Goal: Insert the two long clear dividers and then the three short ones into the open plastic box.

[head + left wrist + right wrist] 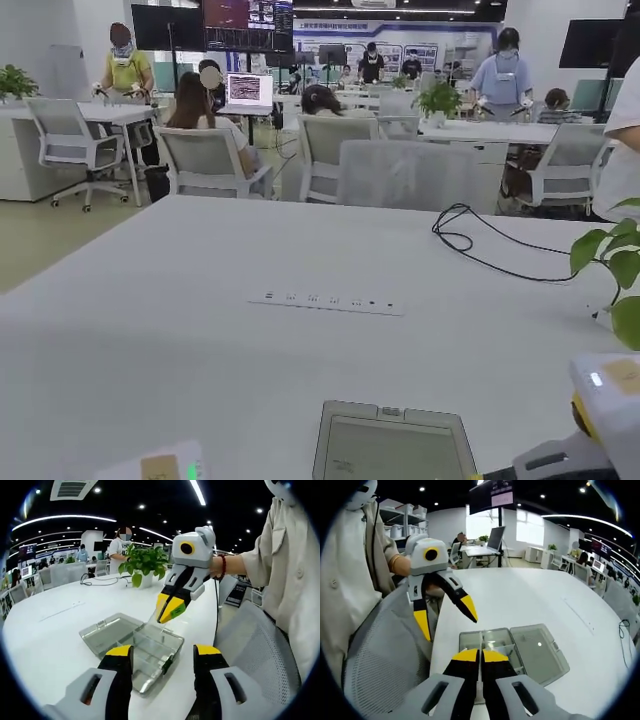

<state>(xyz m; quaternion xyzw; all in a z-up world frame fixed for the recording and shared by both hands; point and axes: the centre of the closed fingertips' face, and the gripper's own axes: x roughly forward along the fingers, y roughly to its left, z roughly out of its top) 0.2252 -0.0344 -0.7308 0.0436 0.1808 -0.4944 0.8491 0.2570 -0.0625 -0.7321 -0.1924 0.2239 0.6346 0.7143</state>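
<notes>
We see a broad white table (pixel 300 250) in an open office. Near its edge closest to the person lies the open plastic box (pixel 152 660) — clear grey, its lid folded back flat on the table beside the compartmented base. Both hand-held tools are over that near edge. The right tool (pixel 168 614) has its yellow-tipped jaws pressed together and hangs just above the base, pointing down into it; whether a clear divider is pinched between them we cannot tell. The left tool (pixel 447 622) is beside it, off the box, with its jaws spread wide. Farther out, a black cable (pixel 480 245) loops on the table, and a slim socket strip (pixel 327 300) sits flush in the tabletop — well apart from the box.
</notes>
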